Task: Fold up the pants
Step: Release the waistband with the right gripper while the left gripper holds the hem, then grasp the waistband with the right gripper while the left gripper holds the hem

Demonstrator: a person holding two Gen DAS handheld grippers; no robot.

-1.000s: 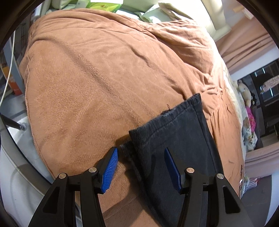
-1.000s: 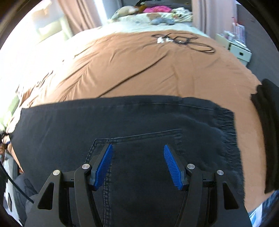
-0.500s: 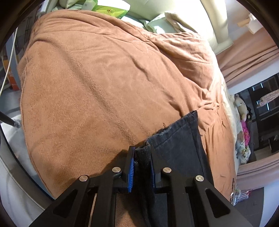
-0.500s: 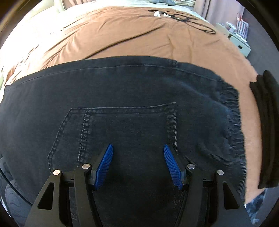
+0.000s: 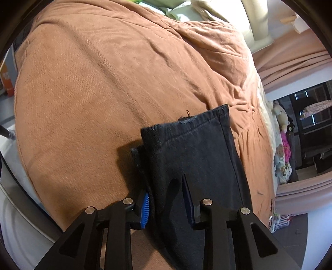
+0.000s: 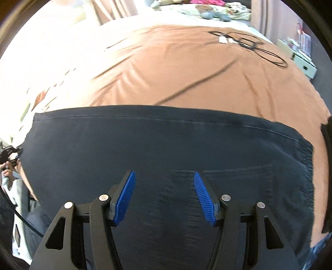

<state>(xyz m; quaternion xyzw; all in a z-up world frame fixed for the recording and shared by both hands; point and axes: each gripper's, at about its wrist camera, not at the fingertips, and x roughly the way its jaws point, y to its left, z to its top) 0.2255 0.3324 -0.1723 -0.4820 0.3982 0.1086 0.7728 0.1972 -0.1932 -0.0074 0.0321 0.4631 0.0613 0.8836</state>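
Dark denim pants spread flat across a brown blanket on a bed, legs folded one over the other. In the left wrist view: hem end of the stacked legs pointing toward the pillows, a frayed thread at the hem edge, lower leg peeking out on the left side. Left gripper down at the leg fabric, jaws opening, a raised fold of denim between the blue pads; left pad against the cloth edge, right pad partly sunk behind the fold; firm pinch or loose contact hard to tell. Curtains and stuffed toys off to the right of the bed.

In the right wrist view: seat of the pants filling the lower frame, back pocket stitching just beyond the fingertips, waistband edge at the right. Right gripper poised over the denim, jaws standing about half apart, nothing pinched between the ribbed blue pads. Black cable coiled on the far part of the blanket. White drawer unit beyond the bed's right edge. Picture slightly blurred.
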